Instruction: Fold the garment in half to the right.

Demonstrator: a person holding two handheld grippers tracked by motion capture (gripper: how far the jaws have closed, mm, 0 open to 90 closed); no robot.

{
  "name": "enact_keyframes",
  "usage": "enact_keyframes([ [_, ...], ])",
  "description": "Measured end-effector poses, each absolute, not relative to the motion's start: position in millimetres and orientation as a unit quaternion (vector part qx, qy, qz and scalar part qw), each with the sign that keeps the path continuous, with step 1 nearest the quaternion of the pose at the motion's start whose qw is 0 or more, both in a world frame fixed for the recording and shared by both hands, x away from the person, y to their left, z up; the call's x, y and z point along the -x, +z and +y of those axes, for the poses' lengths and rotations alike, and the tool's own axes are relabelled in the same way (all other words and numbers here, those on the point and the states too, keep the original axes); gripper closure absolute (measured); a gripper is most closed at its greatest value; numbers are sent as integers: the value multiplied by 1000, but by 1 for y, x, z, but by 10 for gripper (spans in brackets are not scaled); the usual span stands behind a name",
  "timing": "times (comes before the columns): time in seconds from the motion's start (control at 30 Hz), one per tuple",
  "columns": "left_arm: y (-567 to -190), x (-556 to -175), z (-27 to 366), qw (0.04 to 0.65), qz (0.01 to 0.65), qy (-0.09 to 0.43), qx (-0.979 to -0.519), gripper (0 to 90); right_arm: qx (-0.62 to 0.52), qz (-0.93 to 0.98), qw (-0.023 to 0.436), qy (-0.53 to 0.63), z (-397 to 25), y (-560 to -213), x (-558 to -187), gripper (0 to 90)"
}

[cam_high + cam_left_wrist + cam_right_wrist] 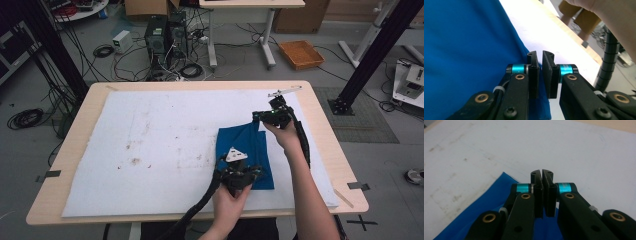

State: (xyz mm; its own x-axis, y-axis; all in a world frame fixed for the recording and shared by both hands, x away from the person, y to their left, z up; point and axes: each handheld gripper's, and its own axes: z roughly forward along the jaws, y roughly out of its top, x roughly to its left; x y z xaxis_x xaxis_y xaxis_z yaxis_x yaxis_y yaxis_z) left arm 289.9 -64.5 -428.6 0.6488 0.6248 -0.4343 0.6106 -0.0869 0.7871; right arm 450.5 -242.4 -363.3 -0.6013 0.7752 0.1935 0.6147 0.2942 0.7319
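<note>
A blue cloth (246,152) is lying folded on the white table cover (150,145), on the right half of the table (75,145) and toward the person's side. The left gripper (240,176) is sitting at the cloth's near edge, held in the left hand (227,200), with its grey three-cornered plate (235,155) facing up. In the left gripper view its jaws are standing almost together — a thin gap is showing between them — and the blue cloth (469,50) is running under the left jaw and up into that gap, so the jaws are pinching the cloth's edge. The white cover (554,42) is lying just beyond.

The right gripper (260,117) is resting at the cloth's far right corner, held in the right hand (285,135). In the right gripper view its jaws are pressed close, with a sliver of a gap at the tips, and the blue cloth (481,205) is reaching under and between them at their base — they are gripping that corner. The stained white cover (474,152) is spreading out ahead of the jaws.

The two grippers are well apart, at opposite ends of the cloth's right side.
</note>
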Motion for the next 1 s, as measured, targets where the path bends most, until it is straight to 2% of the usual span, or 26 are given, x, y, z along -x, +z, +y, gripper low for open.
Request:
enact_keyframes([
  [0.13, -435, -297, -78, 536, 421, -8, -732, 832, -448, 805, 114, 372, -251, -370, -454, 878],
  [0.17, -437, -299, -80, 543, 418, -19, -728, 810, -451, 807, 117, 363, -251, -372, -456, 870],
  [0.27, -439, -302, -83, 561, 410, -38, -718, 668, -461, 813, 146, 325, -250, -379, -459, 763],
  [0.33, -435, -299, -78, 571, 392, -23, -721, 611, -469, 806, 165, 321, -253, -380, -456, 724],
  [0.4, -428, -296, -66, 577, 381, -2, -723, 592, -483, 784, 184, 343, -262, -379, -447, 712],
  [0.57, -407, -295, -10, 587, 375, 47, -716, 559, -490, 765, 166, 383, -277, -387, -419, 679],
  [0.77, -396, -294, 71, 567, 398, 127, -710, 552, -528, 741, 84, 405, -279, -412, -400, 638],
  [0.83, -396, -293, 97, 563, 410, 136, -705, 551, -532, 741, 62, 404, -277, -421, -390, 616],
  [1.0, -399, -285, 146, 564, 431, 174, -683, 550, -519, 751, 81, 401, -275, -426, -342, 617],
])
